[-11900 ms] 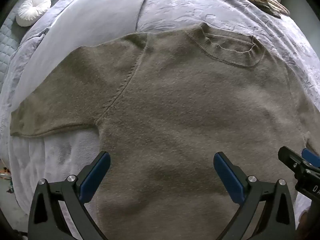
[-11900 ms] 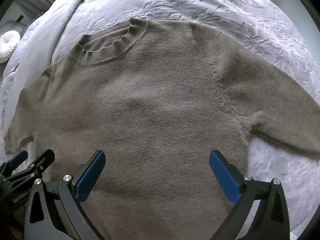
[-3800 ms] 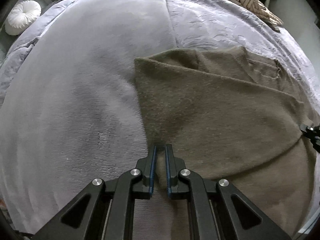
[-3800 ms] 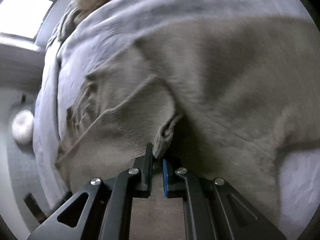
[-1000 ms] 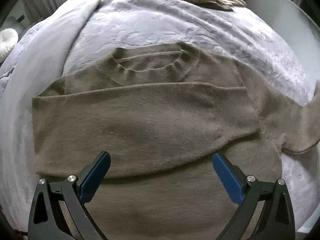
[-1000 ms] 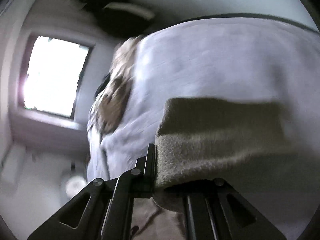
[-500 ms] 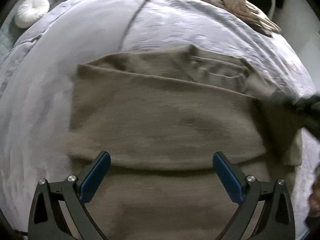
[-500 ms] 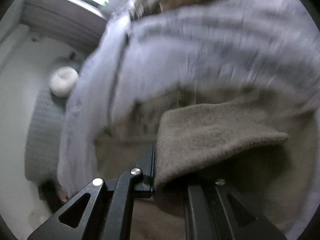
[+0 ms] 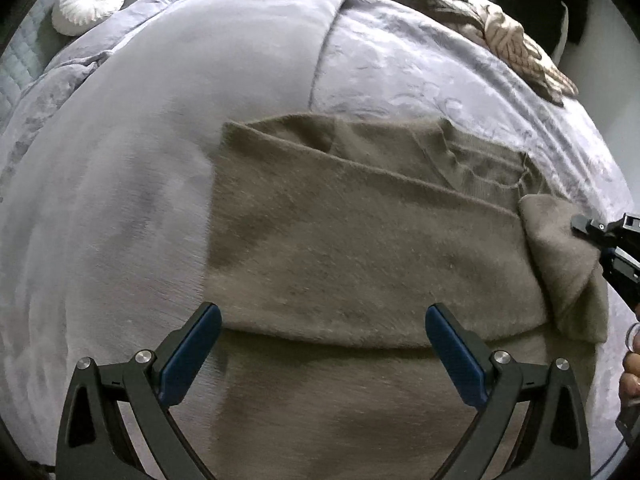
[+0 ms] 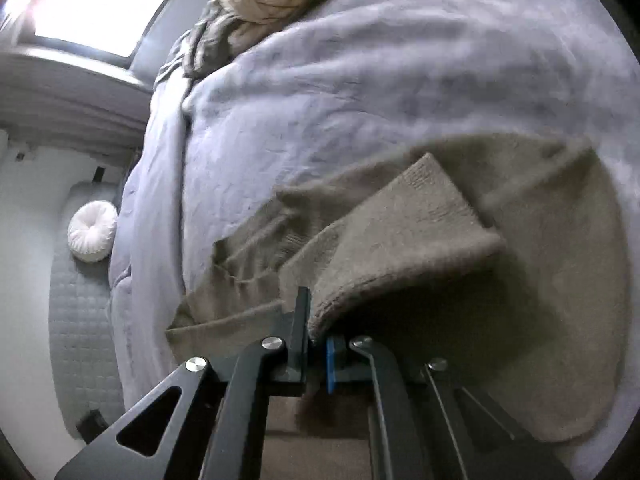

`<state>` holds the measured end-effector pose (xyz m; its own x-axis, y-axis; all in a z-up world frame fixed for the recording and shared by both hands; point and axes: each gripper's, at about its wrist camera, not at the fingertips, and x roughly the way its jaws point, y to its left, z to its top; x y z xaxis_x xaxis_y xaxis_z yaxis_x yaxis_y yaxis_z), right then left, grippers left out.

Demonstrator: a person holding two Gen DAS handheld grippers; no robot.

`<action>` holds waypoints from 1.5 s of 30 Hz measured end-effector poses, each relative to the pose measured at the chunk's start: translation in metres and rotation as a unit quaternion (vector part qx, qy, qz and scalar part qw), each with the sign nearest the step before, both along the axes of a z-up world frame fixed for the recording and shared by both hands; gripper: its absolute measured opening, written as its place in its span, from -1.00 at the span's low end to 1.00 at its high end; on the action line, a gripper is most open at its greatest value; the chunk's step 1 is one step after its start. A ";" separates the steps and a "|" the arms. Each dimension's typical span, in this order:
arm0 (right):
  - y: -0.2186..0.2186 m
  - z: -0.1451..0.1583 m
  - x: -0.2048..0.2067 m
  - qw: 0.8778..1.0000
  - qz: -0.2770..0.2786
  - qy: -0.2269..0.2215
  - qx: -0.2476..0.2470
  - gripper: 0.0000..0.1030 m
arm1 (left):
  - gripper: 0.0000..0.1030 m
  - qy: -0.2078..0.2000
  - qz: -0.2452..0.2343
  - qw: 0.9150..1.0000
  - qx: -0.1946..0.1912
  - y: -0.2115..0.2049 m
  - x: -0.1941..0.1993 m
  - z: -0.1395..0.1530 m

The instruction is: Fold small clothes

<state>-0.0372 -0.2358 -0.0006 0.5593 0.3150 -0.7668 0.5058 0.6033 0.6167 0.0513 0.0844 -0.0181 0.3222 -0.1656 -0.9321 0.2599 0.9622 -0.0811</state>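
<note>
The olive-brown knitted sweater (image 9: pixel 360 248) lies on the pale lilac bedspread (image 9: pixel 120 200), its one sleeve folded flat across the chest so that the sweater's left edge is straight, with much free bedspread beside it and beyond the collar. The left gripper (image 9: pixel 322 344) hovers over the lower part of the body with its blue-padded fingers wide apart and nothing between them. The right gripper (image 10: pixel 318 340) is closed tightly on the edge of the other sleeve (image 10: pixel 400 232), which is lifted and bent over above the sweater's right side.
</note>
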 end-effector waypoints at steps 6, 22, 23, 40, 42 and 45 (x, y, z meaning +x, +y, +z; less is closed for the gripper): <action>0.092 0.014 0.045 0.977 0.197 -0.017 -0.082 -0.87 | 0.99 -0.005 0.016 1.000 -0.012 0.015 0.006 0.005; 0.092 -0.003 -0.021 0.966 0.238 0.067 -0.072 0.10 | 0.99 0.055 -0.032 0.995 -0.072 -0.010 0.012 -0.016; 0.070 -0.006 -0.038 0.977 0.192 0.077 -0.042 0.10 | 0.99 0.063 -0.034 0.995 -0.073 -0.014 0.014 -0.019; -0.064 -0.024 -0.144 0.989 -0.114 0.052 0.081 -0.88 | -0.71 0.075 -0.069 0.988 -0.112 -0.041 0.011 -0.008; -0.069 -0.024 -0.150 0.991 -0.101 0.057 0.069 -0.88 | -0.71 0.071 -0.082 0.989 -0.098 -0.044 0.000 -0.012; -0.074 -0.039 -0.155 0.991 -0.088 0.078 0.069 -0.88 | -0.71 0.080 -0.076 0.990 -0.085 -0.041 -0.005 -0.023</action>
<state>-0.1923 -0.3094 -0.0398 0.4926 0.3305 -0.8051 0.6916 0.4129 0.5926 0.0463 0.0433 -0.0414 0.1318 -0.3602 -0.9235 0.3713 0.8818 -0.2910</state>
